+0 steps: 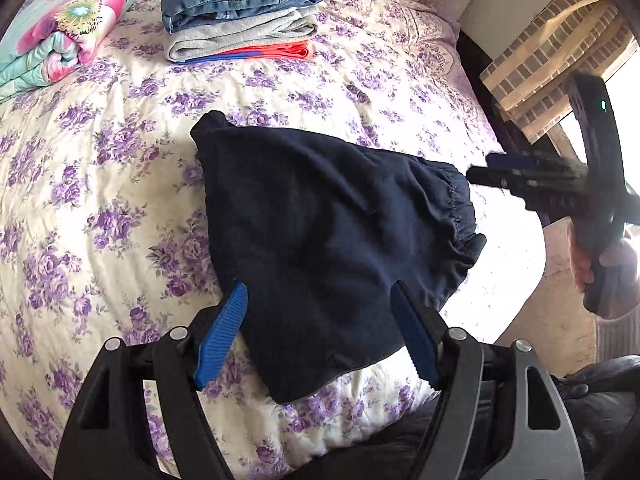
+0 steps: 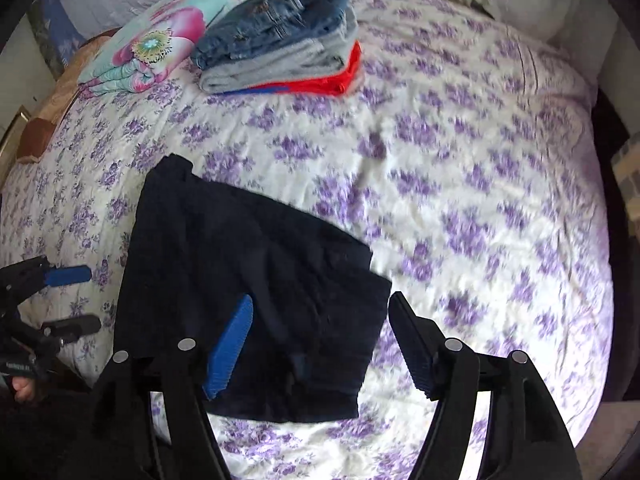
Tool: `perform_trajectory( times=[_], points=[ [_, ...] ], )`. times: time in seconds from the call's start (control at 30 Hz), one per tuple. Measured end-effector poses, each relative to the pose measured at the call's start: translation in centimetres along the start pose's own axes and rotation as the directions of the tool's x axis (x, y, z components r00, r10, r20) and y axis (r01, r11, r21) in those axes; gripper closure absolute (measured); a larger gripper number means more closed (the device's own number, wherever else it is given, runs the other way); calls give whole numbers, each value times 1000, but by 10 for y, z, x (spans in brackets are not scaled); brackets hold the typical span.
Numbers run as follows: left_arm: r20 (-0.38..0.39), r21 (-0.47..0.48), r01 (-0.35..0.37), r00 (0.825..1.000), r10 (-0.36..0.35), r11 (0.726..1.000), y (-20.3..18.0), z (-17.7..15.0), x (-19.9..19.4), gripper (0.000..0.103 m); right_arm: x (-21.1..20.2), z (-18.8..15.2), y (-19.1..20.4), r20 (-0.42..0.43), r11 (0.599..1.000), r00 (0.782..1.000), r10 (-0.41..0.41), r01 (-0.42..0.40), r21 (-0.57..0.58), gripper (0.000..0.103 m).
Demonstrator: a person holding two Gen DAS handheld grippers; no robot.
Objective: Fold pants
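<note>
While the navy pants (image 1: 328,240) lie folded on the flowered bedspread (image 1: 100,184), both grippers hover over them. The left gripper (image 1: 320,300) and right gripper (image 2: 320,312) gape wide, holding nothing. Folded clothes (image 1: 244,8) sit stacked beyond.

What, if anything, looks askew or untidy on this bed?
The navy pants lie at a slant to the folded stack, with the gathered waistband bunched on one side. The stack itself is neat. Nothing looks spilled or damaged.

Left gripper (image 1: 320,322): black frame, ribbed blue pads, silver screws.
Right gripper (image 2: 320,334): same; green light at two o'clock.
</note>
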State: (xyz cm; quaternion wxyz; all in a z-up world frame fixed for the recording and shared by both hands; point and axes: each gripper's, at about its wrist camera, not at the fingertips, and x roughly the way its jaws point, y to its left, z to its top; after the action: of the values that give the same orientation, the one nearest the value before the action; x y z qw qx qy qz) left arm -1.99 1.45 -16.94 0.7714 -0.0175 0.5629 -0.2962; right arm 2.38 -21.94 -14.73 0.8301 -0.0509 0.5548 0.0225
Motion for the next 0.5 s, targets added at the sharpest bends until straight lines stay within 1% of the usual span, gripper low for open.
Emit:
perform_trajectory(
  times=[0.03,0.07,0.1,0.13,0.17,0.2,0.23,0.27,0.33,0.37,0.43,0.47,0.5],
  points=[
    [-5,0,10,1000,-10,1000,-1,-2,1,32,-2,15,11,33,1000,999,7,-6,-25,32],
    [-12,1,18,1000,-18,1000,-1,-4,4,32,0,30,26,64,996,996,69,-66,-55,32],
    [-22,2,27,999,-27,1000,-2,-6,7,32,5,46,40,69,985,986,151,-145,-89,32],
    [-35,4,45,998,-45,999,-6,-5,14,32,12,59,59,57,962,967,247,-238,-133,33],
    [-46,3,71,996,-70,998,-7,-6,18,33,23,72,78,43,928,940,338,-326,-179,43],
    [-58,2,92,994,-92,996,-8,-7,25,33,36,82,96,22,900,920,391,-378,-216,57],
    [-72,1,93,993,-92,996,-10,-7,31,33,50,91,111,-8,891,919,395,-385,-240,63],
    [-90,6,85,992,-84,996,-11,-8,35,33,61,98,126,-30,892,927,374,-369,-261,72],
    [-112,16,89,990,-86,996,-13,-11,42,34,81,107,146,-69,887,939,337,-341,-312,73],
    [-123,14,100,988,-97,995,-14,-12,45,36,90,109,151,-101,885,943,318,-333,-326,72],
    [-152,16,138,979,-134,990,-15,-13,51,46,108,108,159,-169,886,947,274,-317,-340,73],
    [-168,20,143,976,-138,990,-16,-14,55,47,116,106,160,-188,890,951,245,-297,-346,77],
    [-180,31,138,975,-130,990,-17,-16,59,50,123,106,160,-203,892,951,233,-293,-344,98]
  ],
)
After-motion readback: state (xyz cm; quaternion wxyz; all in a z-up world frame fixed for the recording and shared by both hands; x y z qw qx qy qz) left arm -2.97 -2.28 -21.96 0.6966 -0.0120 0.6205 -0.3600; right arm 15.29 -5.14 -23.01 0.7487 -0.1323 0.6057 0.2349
